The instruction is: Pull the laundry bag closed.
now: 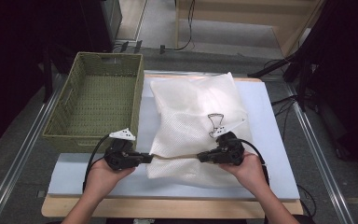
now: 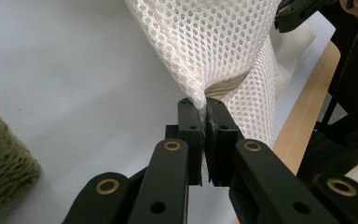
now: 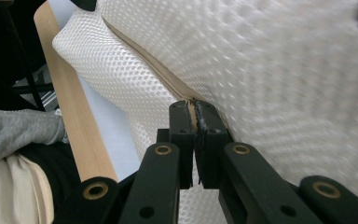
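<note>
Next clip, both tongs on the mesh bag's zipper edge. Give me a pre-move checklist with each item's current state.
1. Left tongs shut on the mesh laundry bag at its near corner: ok.
2. Right tongs shut on the zipper seam: ok.
3. Zipper edge stretched in a straight line between the two tongs: ok.
4. Right tongs holding the zipper's pull tab rather than only fabric: cannot tell.
5. Zipper closed along its length: cannot tell; the seam looks closed where it shows in the right gripper view.
6. Woven basket open and standing beside the bag, apart from both tongs: ok.
</note>
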